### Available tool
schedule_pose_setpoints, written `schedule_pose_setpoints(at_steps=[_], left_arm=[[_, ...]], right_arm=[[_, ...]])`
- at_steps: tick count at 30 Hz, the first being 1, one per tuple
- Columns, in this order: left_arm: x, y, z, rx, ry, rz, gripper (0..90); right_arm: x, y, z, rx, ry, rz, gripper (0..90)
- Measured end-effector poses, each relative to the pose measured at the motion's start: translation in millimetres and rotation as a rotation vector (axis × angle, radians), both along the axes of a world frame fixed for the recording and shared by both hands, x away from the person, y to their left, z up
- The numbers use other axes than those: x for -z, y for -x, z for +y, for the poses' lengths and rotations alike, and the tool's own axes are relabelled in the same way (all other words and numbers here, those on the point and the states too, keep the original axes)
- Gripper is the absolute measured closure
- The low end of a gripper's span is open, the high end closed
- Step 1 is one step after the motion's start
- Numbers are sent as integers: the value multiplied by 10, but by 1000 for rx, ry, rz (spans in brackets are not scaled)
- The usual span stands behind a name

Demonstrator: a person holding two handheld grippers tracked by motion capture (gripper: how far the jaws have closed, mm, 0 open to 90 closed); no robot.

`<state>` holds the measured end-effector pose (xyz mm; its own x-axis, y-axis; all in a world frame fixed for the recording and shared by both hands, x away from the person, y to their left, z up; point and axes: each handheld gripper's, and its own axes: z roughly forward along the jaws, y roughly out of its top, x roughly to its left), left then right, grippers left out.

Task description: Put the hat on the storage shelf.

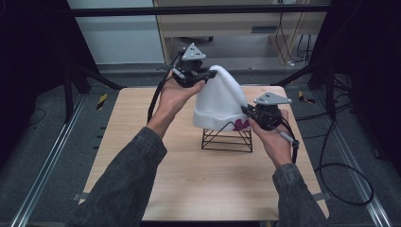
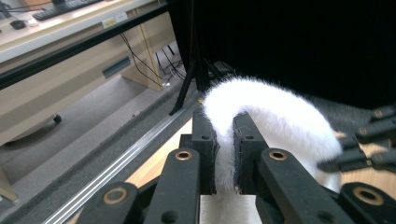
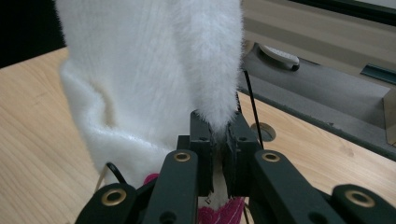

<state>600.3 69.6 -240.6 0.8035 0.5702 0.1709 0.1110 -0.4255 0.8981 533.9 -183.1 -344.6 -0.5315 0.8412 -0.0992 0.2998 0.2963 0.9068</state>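
A fluffy white hat point(image 1: 219, 101) stands at the centre of the high view, draped over a black wire stand point(image 1: 227, 139) on a wooden table point(image 1: 198, 184). A pink patch point(image 1: 241, 125) shows at its lower right edge; no writing can be read. The left gripper point(image 1: 211, 74) pinches the hat's tip at upper centre. The right gripper point(image 1: 246, 110) is clamped on the hat's brim, right of centre.
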Motion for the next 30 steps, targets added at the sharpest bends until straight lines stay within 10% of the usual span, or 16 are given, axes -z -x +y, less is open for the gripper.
schedule_pose_setpoints(at_steps=[12, 30], left_arm=[[264, 148, -138, 73, -63, 63, 812], [584, 257, -366, 113, -115, 103, 812]], right_arm=[[237, 110, -187, -4, 78, 80, 836], [668, 141, -372, 24, 68, 168, 834]])
